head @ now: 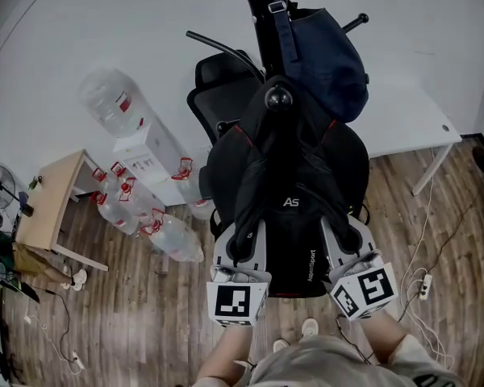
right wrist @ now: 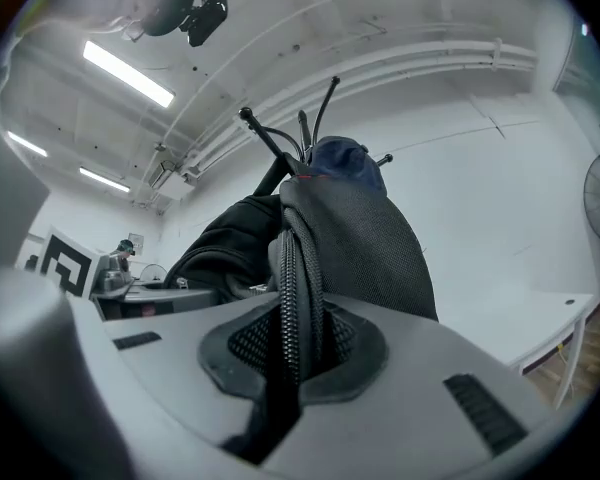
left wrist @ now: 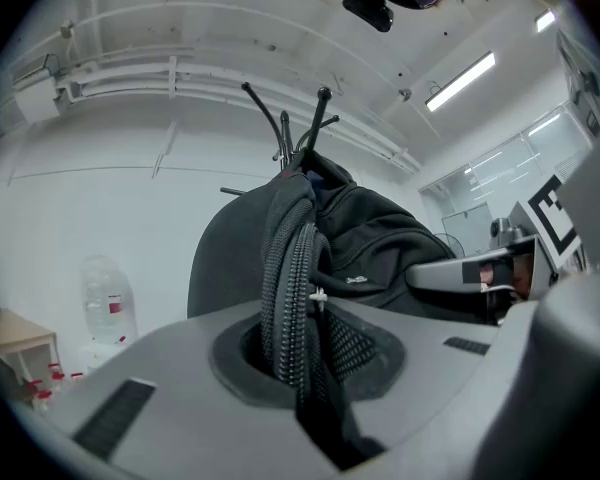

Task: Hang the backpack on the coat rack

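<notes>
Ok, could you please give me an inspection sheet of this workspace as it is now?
Surface: wooden floor.
Job's things: black backpack held up against the coat rack; a blue bag already hangs there.
Clutter: water bottles on the floor.
Grippers: left gripper and right gripper both shut on the backpack's zipped edges.
Cables: cables and a power strip on the floor.
Surroundings: office chair, white table, small wooden table, fan.

The black backpack [head: 290, 232] bears the letters "AS".
</notes>
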Demonstrator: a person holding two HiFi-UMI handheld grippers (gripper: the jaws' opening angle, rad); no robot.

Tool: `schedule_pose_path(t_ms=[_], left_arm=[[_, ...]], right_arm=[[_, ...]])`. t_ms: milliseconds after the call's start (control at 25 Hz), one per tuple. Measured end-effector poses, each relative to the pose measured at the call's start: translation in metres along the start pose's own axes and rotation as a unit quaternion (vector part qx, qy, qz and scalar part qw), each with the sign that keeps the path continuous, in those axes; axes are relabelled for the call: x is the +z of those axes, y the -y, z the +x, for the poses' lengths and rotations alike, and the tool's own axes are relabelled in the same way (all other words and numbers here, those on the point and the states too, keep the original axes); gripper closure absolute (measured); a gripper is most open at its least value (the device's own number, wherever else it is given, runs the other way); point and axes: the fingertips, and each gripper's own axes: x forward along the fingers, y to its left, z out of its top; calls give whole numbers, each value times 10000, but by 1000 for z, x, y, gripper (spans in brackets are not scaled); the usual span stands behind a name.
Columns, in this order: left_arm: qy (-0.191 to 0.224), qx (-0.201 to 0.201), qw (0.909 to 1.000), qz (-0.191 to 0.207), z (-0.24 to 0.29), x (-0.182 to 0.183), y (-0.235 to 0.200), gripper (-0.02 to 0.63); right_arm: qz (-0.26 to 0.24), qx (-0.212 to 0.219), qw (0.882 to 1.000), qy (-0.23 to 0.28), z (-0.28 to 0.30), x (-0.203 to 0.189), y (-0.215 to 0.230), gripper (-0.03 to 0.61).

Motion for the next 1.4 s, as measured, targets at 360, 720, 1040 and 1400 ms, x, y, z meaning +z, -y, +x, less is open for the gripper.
schedule_pose_path(t_ms=[360, 720, 1040, 1400], left_arm=[[334, -366, 9988, -17, -3, -1, 5, 524], [794, -497, 9949, -367, -62, -4, -15, 433], [1134, -444, 9924, -172, -151, 1, -1, 604], [597, -1010, 9913, -588, -181, -51, 43, 606]], right_arm=[[-226, 8, 9991, 349, -4, -6, -4, 547], [-335, -112, 9989, 317, -33, -10, -10, 482], [-450, -1444, 9869, 566, -157, -29, 0, 486], [-284, -1699, 9850, -71, -227, -68, -15, 552]])
